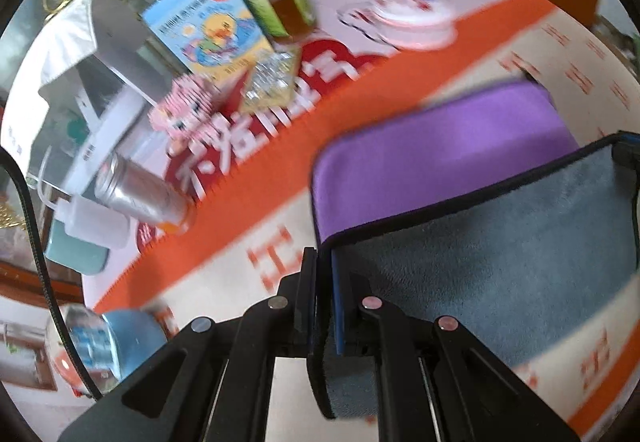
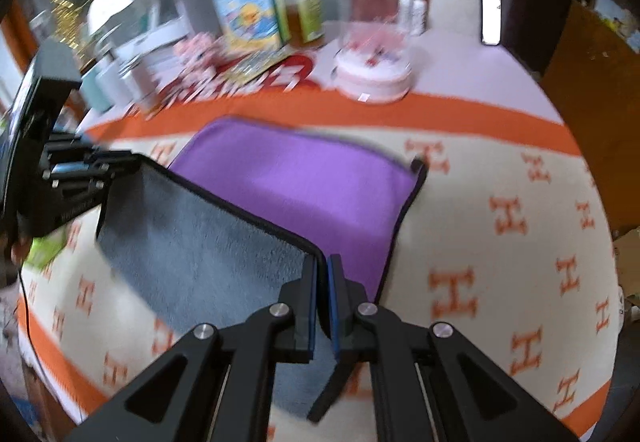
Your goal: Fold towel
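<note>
My left claw (image 1: 322, 262) is clenched on one corner of the towel (image 1: 440, 162), the black-bound hem pinched between its pads, and my right claw (image 2: 323, 266) is clamped on the neighbouring corner the same way. Between the two corners the hem runs taut, and the grey fleecy side of the towel hangs below it, lifted off the surface (image 2: 500, 262), while the purple side lies flat on the cream cloth with orange H marks toward 12 o'clock from my right claw. In the right wrist view my left claw (image 2: 132, 162) shows at 9 o'clock, holding its corner up in the air. The far right corner of the towel rests on the cloth, its black edging curling slightly upward. Beyond the towel, past an orange band in the cloth, a clear glass dome (image 2: 374, 38) on a pink base stands at 12 o'clock, with a blue carton bearing a yellow duck (image 2: 248, 8) at 11 o'clock beside a bottle of amber liquid (image 2: 304, 16). Both views are blurred.
</note>
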`<state>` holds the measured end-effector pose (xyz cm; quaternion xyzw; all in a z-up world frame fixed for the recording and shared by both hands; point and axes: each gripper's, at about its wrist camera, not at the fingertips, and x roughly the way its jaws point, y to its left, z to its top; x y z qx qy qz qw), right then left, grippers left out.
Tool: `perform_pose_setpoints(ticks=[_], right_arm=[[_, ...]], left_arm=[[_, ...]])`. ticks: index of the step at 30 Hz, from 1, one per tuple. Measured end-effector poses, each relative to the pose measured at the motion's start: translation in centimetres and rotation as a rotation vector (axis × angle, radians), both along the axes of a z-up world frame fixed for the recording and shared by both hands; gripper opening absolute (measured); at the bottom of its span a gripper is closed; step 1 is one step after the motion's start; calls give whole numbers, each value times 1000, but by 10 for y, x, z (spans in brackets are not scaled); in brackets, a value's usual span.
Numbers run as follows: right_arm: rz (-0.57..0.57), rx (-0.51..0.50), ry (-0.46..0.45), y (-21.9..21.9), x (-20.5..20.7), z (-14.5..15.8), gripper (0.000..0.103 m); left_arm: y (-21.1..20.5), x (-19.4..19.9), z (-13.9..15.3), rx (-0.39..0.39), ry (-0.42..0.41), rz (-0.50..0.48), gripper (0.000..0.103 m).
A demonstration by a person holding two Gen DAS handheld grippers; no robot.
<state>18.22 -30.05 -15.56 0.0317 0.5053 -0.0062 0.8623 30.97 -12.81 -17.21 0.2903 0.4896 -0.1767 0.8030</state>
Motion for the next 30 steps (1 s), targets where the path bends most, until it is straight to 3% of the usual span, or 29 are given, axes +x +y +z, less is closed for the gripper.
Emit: perform_pose_setpoints(ticks=[8, 16, 20, 25, 30], right_arm=[[-78, -41, -4, -21, 56, -15, 5], [-100, -77, 28, -27, 83, -42, 5], [-90, -145, 43, -22, 92, -52, 5], [-75, -233, 20, -13, 89, -53, 24], [-67, -249, -37, -6, 82, -41, 43]], left_arm=[[-31, 48, -8, -11, -48, 91, 5], [-47, 68, -36, 32, -60, 133, 6], [-49, 74, -52, 52, -45, 150, 11], [-39, 77, -55, 29, -50, 201, 49], [-21, 80, -50, -45, -16, 271, 64]])
